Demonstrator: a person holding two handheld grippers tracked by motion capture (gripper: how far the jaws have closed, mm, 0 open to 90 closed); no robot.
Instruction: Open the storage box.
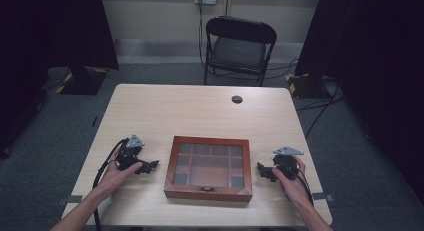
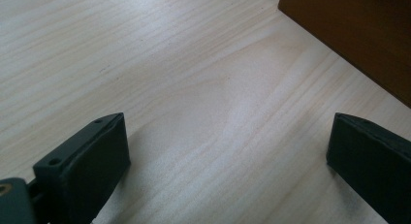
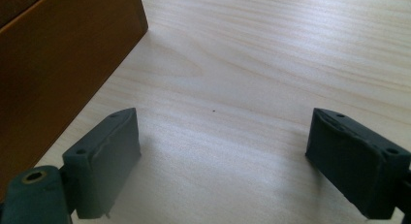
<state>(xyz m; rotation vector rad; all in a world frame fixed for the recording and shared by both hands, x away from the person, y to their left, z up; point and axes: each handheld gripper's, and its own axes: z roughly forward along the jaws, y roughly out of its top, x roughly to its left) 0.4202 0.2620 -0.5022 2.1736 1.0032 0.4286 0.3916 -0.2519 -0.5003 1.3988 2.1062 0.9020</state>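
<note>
box: wooden box [image 1: 209,168] with glass lid lay closed at counter [image 1: 190,108] front centre | left gripper [image 1: 145,167]: just left of box, apart, fingers spread wide, nothing between | right gripper [image 1: 264,171]: just right of box, apart, fingers spread wide, nothing between

Both forearms reach in from the near edge, each hand wrapped around its tool. The left gripper [image 1: 148,166] points inward to the right, jaws spread wide apart. The right gripper [image 1: 262,170] points inward to the left, jaws likewise gaping, nothing between them
</note>
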